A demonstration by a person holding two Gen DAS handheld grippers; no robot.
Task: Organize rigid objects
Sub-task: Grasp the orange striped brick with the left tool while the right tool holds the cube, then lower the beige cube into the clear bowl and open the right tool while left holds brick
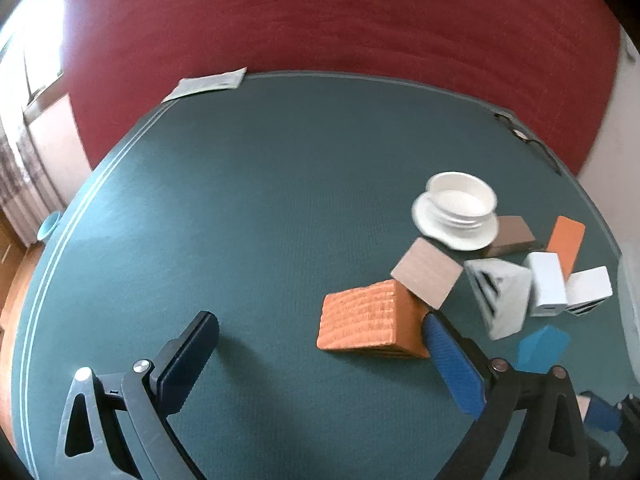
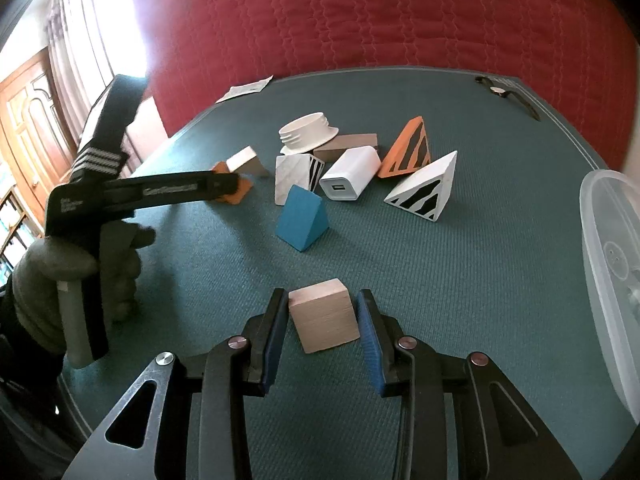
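Note:
My right gripper (image 2: 322,298) is shut on a pale wooden cube (image 2: 324,322) that rests on the green table (image 2: 440,280). My left gripper (image 1: 319,318) stands wide open. A ribbed orange block (image 1: 368,320) lies between its jaws, close against the right finger (image 1: 448,356). A tan block (image 1: 426,272) leans on that orange block. Beyond are a white threaded cap (image 2: 308,132), a white USB charger (image 2: 350,178), a blue wedge (image 2: 302,220), a brown block (image 2: 348,146) and striped wedges in orange (image 2: 408,150) and white (image 2: 424,190).
A clear plastic container (image 2: 608,260) sits at the table's right edge. A wristwatch (image 2: 500,92) and a paper slip (image 2: 248,88) lie along the far edge, in front of a red quilt (image 2: 360,20). A gloved hand (image 2: 80,272) holds the left gripper.

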